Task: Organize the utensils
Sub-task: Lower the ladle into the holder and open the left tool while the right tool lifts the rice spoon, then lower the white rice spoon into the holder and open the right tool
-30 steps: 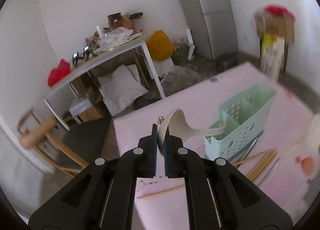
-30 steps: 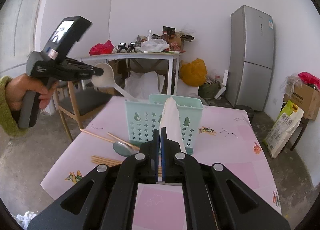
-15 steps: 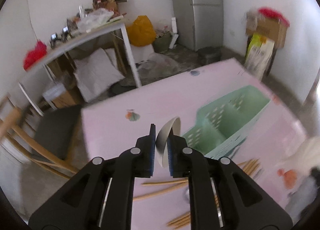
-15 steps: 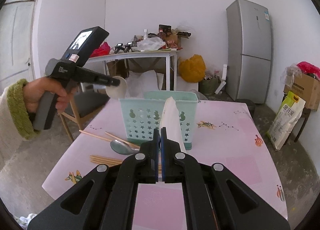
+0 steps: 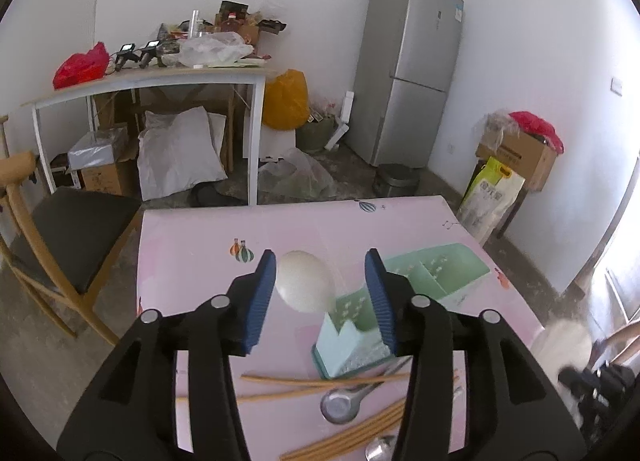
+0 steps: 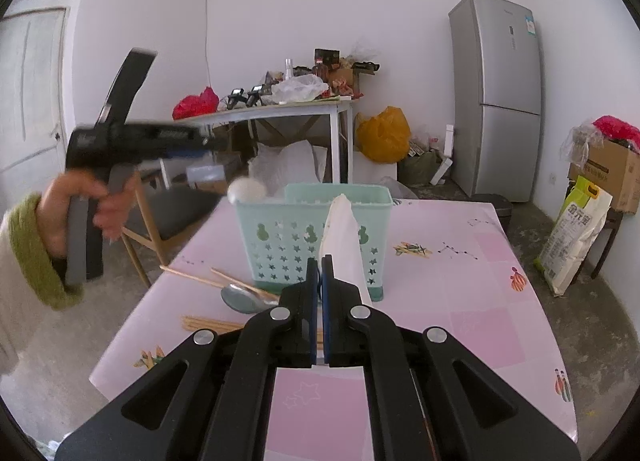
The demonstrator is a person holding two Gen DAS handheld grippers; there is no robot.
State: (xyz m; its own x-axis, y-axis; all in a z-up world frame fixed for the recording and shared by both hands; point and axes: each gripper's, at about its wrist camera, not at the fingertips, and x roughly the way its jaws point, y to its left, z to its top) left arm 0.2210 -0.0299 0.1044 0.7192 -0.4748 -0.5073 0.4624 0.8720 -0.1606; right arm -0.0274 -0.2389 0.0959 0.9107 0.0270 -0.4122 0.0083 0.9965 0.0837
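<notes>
A mint green utensil basket (image 5: 404, 301) (image 6: 314, 239) stands on the pink table (image 5: 304, 229). A white ladle's bowl (image 5: 306, 281) (image 6: 247, 191) sticks up at the basket's left end, its handle down inside. My left gripper (image 5: 322, 289) is open just above the ladle, not touching it; in the right wrist view it (image 6: 192, 143) is blurred above the basket. My right gripper (image 6: 319, 273) is shut on a white spoon (image 6: 342, 239) in front of the basket. Wooden chopsticks (image 5: 320, 383) (image 6: 212, 281) and a metal spoon (image 5: 344, 403) (image 6: 244, 299) lie on the table beside the basket.
A wooden chair (image 5: 60, 237) stands at the table's left side. Behind are a cluttered white table (image 5: 152, 77), a grey fridge (image 5: 408, 69), bags and a cardboard box (image 5: 516, 153). A second metal spoon (image 5: 380, 449) lies near the table's front edge.
My left gripper swung over the basket and opened, letting go of the white ladle, which now stands in the basket. My right gripper stayed shut on the white spoon.
</notes>
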